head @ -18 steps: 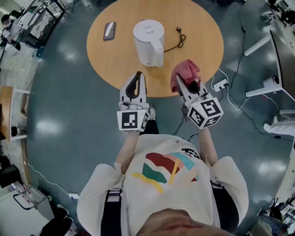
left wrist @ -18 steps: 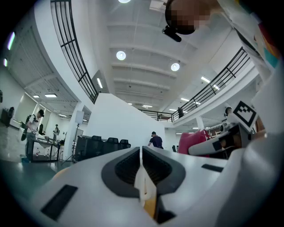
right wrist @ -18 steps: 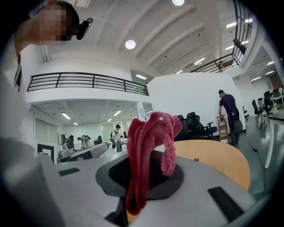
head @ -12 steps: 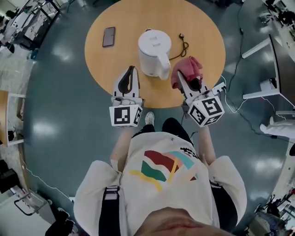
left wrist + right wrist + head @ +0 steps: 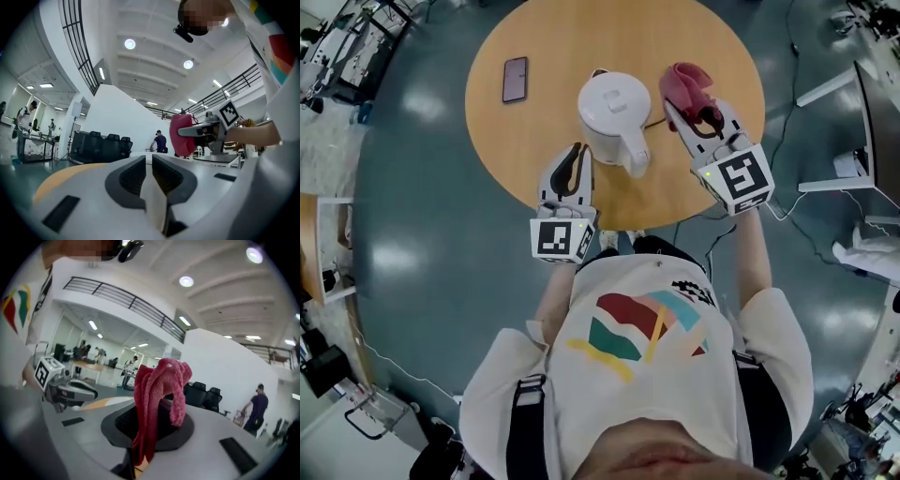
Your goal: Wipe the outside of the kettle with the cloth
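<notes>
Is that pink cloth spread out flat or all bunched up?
Bunched up. The cloth hangs in crumpled folds, pinched between the jaws of the right gripper.

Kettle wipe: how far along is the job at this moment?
Done: the right gripper is shut on the pink cloth, its jaws clamping it. In hand: the cloth is held up beside the white kettle, no contact visible. The left gripper hangs shut and empty near the kettle. Left: all the wiping.
</notes>
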`<state>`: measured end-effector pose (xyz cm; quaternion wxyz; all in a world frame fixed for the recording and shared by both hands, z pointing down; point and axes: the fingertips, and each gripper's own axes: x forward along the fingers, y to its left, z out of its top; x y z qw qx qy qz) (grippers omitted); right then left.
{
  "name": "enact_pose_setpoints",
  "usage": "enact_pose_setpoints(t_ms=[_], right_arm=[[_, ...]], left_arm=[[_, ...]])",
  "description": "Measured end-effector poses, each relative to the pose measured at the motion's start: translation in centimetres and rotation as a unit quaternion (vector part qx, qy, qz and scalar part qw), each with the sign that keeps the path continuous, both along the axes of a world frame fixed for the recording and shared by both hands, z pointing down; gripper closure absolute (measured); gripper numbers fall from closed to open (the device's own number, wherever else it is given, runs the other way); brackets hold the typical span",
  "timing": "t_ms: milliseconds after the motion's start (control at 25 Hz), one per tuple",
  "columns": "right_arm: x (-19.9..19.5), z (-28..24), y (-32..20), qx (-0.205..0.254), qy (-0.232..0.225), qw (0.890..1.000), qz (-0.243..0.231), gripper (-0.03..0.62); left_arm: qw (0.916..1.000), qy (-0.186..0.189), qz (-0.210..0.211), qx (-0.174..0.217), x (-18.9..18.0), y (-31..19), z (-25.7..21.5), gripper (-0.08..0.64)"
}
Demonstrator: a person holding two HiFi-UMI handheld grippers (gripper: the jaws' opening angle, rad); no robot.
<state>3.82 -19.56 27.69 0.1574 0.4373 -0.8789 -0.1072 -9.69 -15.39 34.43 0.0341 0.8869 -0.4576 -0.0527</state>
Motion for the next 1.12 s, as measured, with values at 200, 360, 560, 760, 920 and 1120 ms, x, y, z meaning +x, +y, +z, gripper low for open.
enact_pose_setpoints(t_ms=[200, 360, 560, 760, 920, 1120], right_arm=[[-3.1, 0.3, -3.6, 0.024, 0.202, 0.971, -0.129, 0.554], [-5.4, 2.0, -6.9, 0.020, 0.336, 0.920, -0.200, 0.554], [-7.0, 5.3, -9.0, 0.042, 0.508, 0.829, -0.232, 0.554], [-7.6, 7.7, -9.3, 0.037, 0.590, 0.768, -0.244, 0.554], [-8.2, 7.8, -9.6, 0.038, 0.620, 0.747, -0.235, 0.554], [-9.3, 7.8, -9.3, 0.016, 0.608, 0.759, -0.234, 0.554]], left_arm=[[0.9996, -0.023, 0.017, -0.006, 2.6, -1.0, 1.4, 0.491], [0.9995, -0.030, 0.012, -0.002, 4.3, -2.4, 1.2, 0.492], [0.9992, -0.037, 0.014, 0.000, 4.8, -2.9, 0.8, 0.492], [0.9983, -0.057, 0.011, 0.007, 4.1, -3.4, 0.5, 0.492], [0.9991, -0.041, -0.002, -0.005, 2.7, -4.5, 0.5, 0.492], [0.9989, -0.045, 0.016, 0.004, 2.9, -5.1, 0.4, 0.492]])
